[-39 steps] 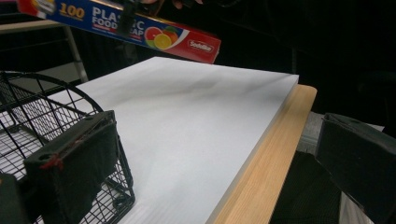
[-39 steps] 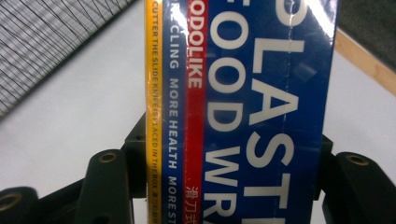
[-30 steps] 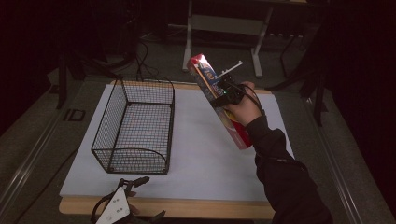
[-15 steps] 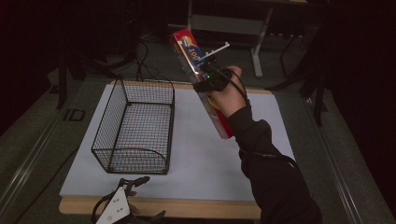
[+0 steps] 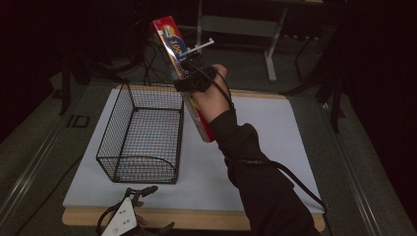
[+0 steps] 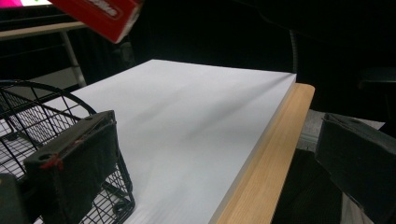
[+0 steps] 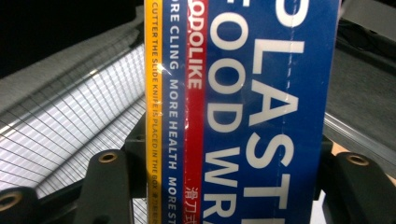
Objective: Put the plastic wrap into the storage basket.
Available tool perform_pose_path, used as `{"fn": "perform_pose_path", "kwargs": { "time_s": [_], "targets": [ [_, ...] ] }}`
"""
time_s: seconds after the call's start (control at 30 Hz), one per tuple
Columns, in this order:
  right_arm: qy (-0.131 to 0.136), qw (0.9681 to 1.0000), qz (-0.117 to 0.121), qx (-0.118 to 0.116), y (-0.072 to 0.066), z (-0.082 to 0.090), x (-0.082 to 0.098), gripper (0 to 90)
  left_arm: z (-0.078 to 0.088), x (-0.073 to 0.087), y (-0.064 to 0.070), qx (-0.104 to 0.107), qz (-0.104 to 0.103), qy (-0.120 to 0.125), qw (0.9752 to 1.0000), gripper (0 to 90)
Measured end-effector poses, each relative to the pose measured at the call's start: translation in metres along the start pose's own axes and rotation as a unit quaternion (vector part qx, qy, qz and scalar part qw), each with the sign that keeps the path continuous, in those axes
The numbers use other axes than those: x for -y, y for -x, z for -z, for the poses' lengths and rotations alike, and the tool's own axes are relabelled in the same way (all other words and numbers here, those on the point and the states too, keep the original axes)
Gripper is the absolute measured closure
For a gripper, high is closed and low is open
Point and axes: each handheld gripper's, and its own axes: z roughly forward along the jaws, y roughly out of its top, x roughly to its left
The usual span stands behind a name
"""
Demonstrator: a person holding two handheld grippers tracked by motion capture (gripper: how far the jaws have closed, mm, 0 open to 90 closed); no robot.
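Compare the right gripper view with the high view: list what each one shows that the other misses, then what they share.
Right gripper view alone: the box's lettering, "PLASTIC FOOD WRAP" in part, readable up close.

High view alone: the person's sleeve, the left gripper at the table's near edge, and the whole white table.

Both: the food wrap box clamped in the right gripper, and the wire basket.
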Motion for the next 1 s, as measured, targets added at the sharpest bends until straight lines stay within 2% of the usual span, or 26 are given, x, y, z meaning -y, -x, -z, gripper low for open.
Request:
{"fn": "perform_pose_path", "kwargs": {
  "time_s": [0.13, 0.23, 0.33, 0.57, 0.7, 0.8, 1.0],
  "targets": [
    [0.004, 0.9998, 0.004, -0.02, -0.016, -0.007, -0.008, 40.3, 0.0, 0.0, 0.0, 0.003, 0.0, 0.001, 1.0, 0.2],
    [0.01, 0.9997, 0.008, -0.023, -0.032, -0.015, -0.01, 40.3, 0.0, -0.001, 0.0, 0.004, 0.001, 0.003, 1.0, 0.2],
    [0.021, 0.9992, -0.003, -0.033, -0.045, -0.022, -0.012, 40.3, 0.001, -0.001, 0.001, 0.006, -0.001, 0.002, 1.0, 0.2],
    [0.034, 0.9988, -0.011, -0.034, -0.066, -0.036, -0.014, 40.3, 0.001, -0.001, 0.0, 0.007, 0.0, 0.003, 1.0, 0.2],
    [0.04, 0.9978, -0.02, -0.048, -0.077, -0.047, -0.01, 40.4, 0.001, -0.001, 0.0, 0.009, 0.0, 0.004, 1.0, 0.2],
    [0.046, 0.9975, -0.025, -0.047, -0.084, -0.056, -0.005, 40.4, 0.001, 0.0, -0.001, 0.009, 0.001, 0.002, 1.0, 0.2],
    [0.039, 0.9974, -0.025, -0.056, -0.1, -0.074, 0.004, 40.3, 0.001, 0.001, -0.003, 0.008, 0.005, 0.001, 1.0, 0.2]
  ]
}}
